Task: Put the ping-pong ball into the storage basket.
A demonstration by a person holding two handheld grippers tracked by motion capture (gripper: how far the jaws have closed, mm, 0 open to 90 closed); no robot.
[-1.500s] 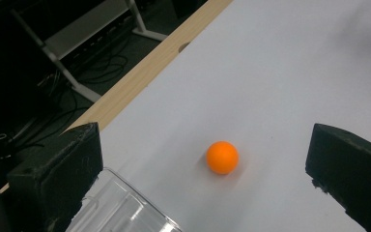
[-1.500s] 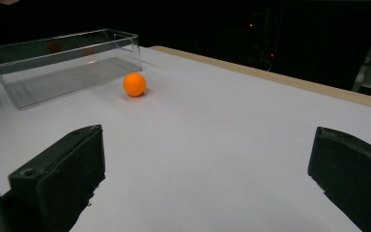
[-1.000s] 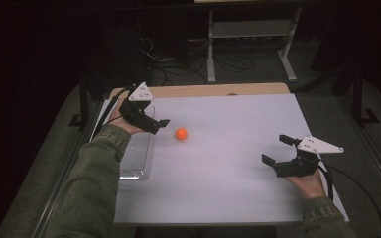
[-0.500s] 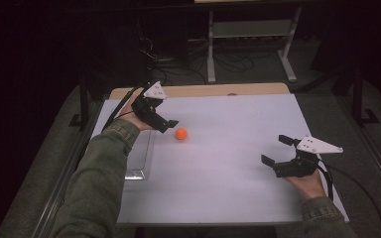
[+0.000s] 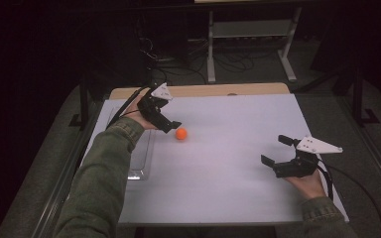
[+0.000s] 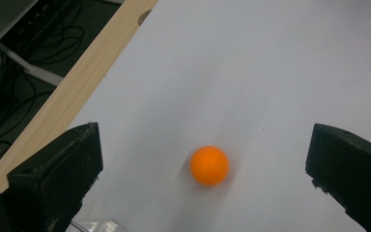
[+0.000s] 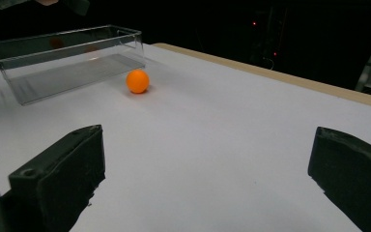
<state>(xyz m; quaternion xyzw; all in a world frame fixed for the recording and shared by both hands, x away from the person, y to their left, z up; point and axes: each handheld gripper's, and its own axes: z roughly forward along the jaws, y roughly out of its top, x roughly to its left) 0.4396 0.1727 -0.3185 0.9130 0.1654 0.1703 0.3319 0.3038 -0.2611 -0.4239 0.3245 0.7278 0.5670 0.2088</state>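
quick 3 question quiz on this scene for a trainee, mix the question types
1. True or false: the left gripper is shut on the orange ball.
2. Which gripper is nearer the ball? A) left B) right
3. Fill in: beside the ball stands a clear plastic ____.

Key: 1 false, its jaws stand wide with the ball lying on the table between them, untouched. 2 A. 3 box.
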